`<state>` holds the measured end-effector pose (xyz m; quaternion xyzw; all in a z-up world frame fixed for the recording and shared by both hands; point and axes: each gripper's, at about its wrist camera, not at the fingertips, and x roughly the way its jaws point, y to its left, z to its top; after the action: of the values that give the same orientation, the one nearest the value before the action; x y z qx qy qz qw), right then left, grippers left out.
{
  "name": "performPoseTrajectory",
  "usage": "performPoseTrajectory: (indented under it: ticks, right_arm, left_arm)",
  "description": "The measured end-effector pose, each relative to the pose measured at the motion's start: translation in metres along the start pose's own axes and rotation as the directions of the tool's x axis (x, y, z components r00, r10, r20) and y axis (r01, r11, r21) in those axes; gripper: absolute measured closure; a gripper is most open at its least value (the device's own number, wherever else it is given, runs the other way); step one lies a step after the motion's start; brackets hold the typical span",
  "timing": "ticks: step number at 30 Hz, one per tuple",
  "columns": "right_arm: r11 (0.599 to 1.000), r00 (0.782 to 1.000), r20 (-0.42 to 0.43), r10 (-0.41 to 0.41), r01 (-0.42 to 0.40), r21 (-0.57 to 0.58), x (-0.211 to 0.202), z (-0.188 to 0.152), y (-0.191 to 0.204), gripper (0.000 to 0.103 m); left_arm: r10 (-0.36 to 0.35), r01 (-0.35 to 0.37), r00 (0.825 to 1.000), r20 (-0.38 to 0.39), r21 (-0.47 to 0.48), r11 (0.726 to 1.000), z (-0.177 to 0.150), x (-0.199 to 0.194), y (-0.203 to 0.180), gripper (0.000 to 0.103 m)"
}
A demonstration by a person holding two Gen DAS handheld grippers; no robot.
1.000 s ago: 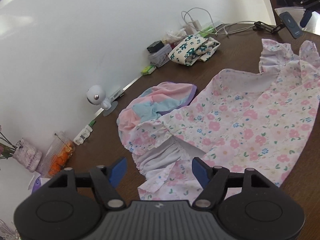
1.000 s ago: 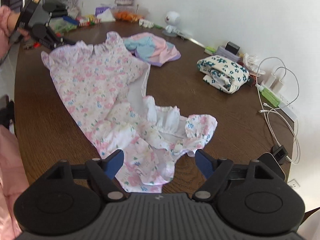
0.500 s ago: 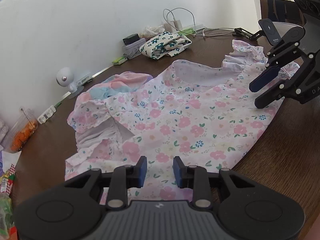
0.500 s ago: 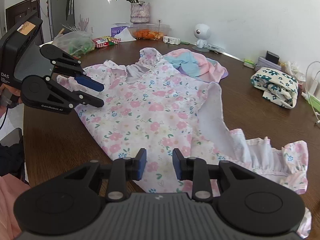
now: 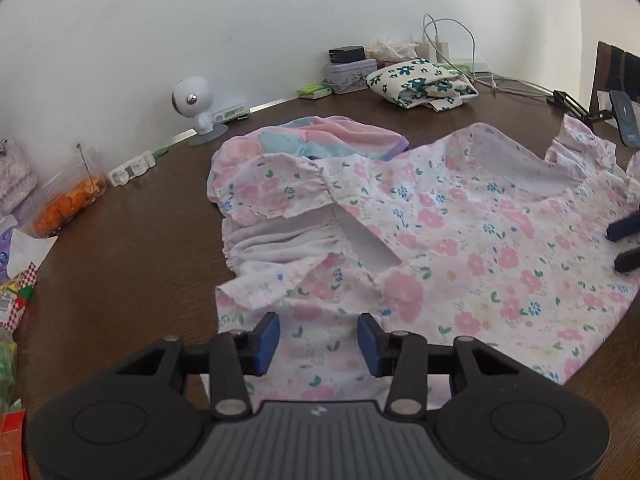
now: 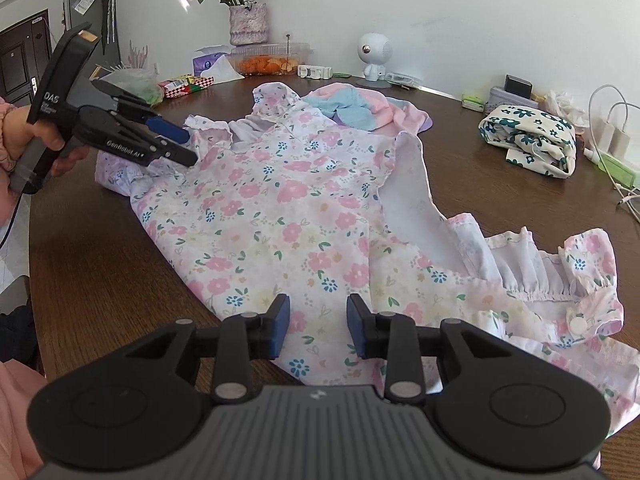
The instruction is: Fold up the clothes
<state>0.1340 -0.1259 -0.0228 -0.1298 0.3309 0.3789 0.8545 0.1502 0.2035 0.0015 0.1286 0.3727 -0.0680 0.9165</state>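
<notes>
A white dress with pink and blue flowers (image 5: pixel 460 220) (image 6: pixel 280 208) lies spread on the brown table (image 5: pixel 140 240), one ruffled sleeve bunched at each end. My left gripper (image 5: pixel 319 338) hovers low over the sleeve end, fingers apart, with cloth lying under the gap. In the right wrist view the left gripper (image 6: pixel 190 147) is held by a hand (image 6: pixel 24 136), its tips just above that sleeve. My right gripper (image 6: pixel 318 330) stands over the dress's near edge, fingers apart by a narrow gap. From the left wrist view only the right gripper (image 5: pixel 616 250) tips show, at the right edge.
A pink and blue garment (image 5: pixel 320 136) lies behind the dress. A folded cloth with teal flowers (image 5: pixel 420 82), chargers with cables (image 5: pixel 440 40), a white round camera (image 5: pixel 192 100) and a food container (image 5: pixel 68 200) line the wall. A phone stand (image 5: pixel 622 120) is at the far right.
Both grippers went from wide open to a narrow gap while swinging low over the dress. Since half a second ago the left fingers have spread slightly; the right gap is about the same.
</notes>
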Motion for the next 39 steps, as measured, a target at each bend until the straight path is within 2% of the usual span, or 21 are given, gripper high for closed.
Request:
performPoseTrajectory:
  ticks: [3,7,10,12,13,14,16,17,18,21,23,25,27,32,36,39]
  right_arm:
    - [1.000,1.000,0.007,-0.010,0.010,0.008,0.000,-0.001,0.002,0.072]
    - [1.000,1.000,0.014,-0.012,0.012,0.016,-0.001,-0.003,0.002,0.072]
    - [1.000,1.000,0.017,-0.013,0.013,0.018,-0.001,-0.004,0.002,0.071]
    - [1.000,1.000,0.019,-0.015,0.015,0.018,-0.001,-0.004,0.002,0.070]
    - [1.000,1.000,0.020,-0.014,0.014,0.019,0.000,-0.004,0.002,0.070]
    - [1.000,1.000,0.020,-0.014,0.014,0.019,0.000,-0.004,0.002,0.070]
    - [1.000,1.000,0.020,-0.010,0.009,0.020,0.000,-0.004,0.003,0.068]
    - [1.000,1.000,0.020,-0.006,0.006,0.019,0.000,-0.004,0.004,0.061]
    - [1.000,1.000,0.023,-0.006,0.006,0.013,0.001,-0.003,0.007,0.056]
    - [1.000,0.999,0.032,-0.005,0.005,-0.007,0.002,-0.002,0.016,0.056]
    - [1.000,0.999,0.039,-0.004,0.004,-0.020,0.004,-0.001,0.021,0.056]
    - [0.999,0.999,0.045,-0.003,0.004,-0.033,0.005,-0.001,0.027,0.056]
    - [0.999,0.999,0.051,-0.002,0.004,-0.046,0.006,0.000,0.033,0.057]
    - [0.997,0.998,0.066,0.000,0.005,-0.076,0.008,0.001,0.046,0.059]
    - [0.997,0.998,0.057,-0.037,0.041,-0.059,-0.006,-0.012,0.023,0.059]
    - [0.996,0.996,0.047,-0.082,0.084,-0.035,-0.021,-0.023,0.000,0.059]
  left_arm:
    - [0.003,-0.003,1.000,0.003,-0.029,1.000,0.011,0.009,0.011,0.070]
    - [0.050,-0.050,0.999,0.000,-0.114,0.992,0.018,0.022,0.033,0.071]
    - [0.113,-0.110,0.994,0.009,-0.176,0.978,0.016,0.018,0.046,0.072]
    - [0.147,-0.139,0.989,0.031,-0.192,0.972,0.014,0.008,0.047,0.071]
    - [0.158,-0.147,0.986,0.050,-0.182,0.972,0.013,0.000,0.042,0.068]
    - [0.169,-0.155,0.983,0.069,-0.172,0.973,0.012,-0.009,0.037,0.059]
    - [0.152,-0.137,0.983,0.103,-0.144,0.980,0.009,-0.025,0.020,0.049]
    - [0.132,-0.117,0.984,0.119,-0.125,0.985,0.007,-0.032,0.009,0.044]
    - [0.105,-0.092,0.985,0.134,-0.100,0.991,0.004,-0.038,-0.003,0.043]
    - [0.013,-0.014,0.987,0.162,0.002,1.000,-0.004,-0.052,-0.042,0.044]
    - [-0.024,0.015,0.987,0.159,0.057,0.998,-0.009,-0.053,-0.067,0.050]
    - [-0.057,0.043,0.988,0.146,0.098,0.994,-0.014,-0.050,-0.087,0.063]
    - [-0.079,0.064,0.989,0.127,0.120,0.991,-0.020,-0.044,-0.101,0.067]
    - [-0.050,0.038,0.994,0.095,0.121,0.992,-0.036,-0.031,-0.108,0.071]
    - [-0.019,0.011,0.996,0.085,0.094,0.995,-0.037,-0.032,-0.099,0.071]
    - [-0.023,0.016,0.997,0.079,0.087,0.996,-0.037,-0.033,-0.095,0.071]
